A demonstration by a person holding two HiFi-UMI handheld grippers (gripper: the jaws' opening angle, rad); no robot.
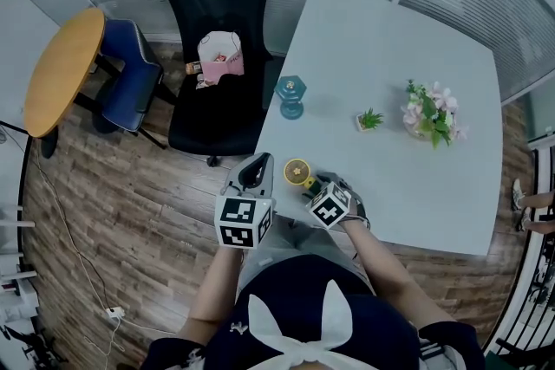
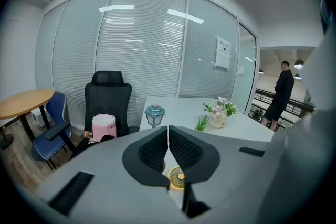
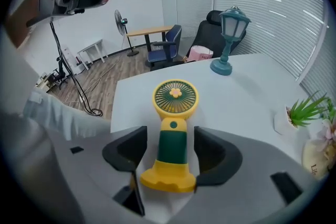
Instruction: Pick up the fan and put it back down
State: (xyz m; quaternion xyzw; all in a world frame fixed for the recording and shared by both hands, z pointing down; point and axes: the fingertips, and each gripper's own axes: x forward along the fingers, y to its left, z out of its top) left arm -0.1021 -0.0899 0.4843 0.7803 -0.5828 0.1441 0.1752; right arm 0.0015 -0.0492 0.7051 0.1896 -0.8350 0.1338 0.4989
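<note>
— Our right gripper (image 3: 169,147) has its jaws apart, with the fan (image 3: 175,98) between them, ungripped.
— Where is it?
— On the white table (image 3: 252,89), near its edge. Our left gripper (image 2: 168,139) has its jaws together, nothing held.

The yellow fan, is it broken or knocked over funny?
Nothing stands out. The fan looks whole, its green handle between the right gripper's open jaws. The lantern and the flowers stand upright on the table.
</note>
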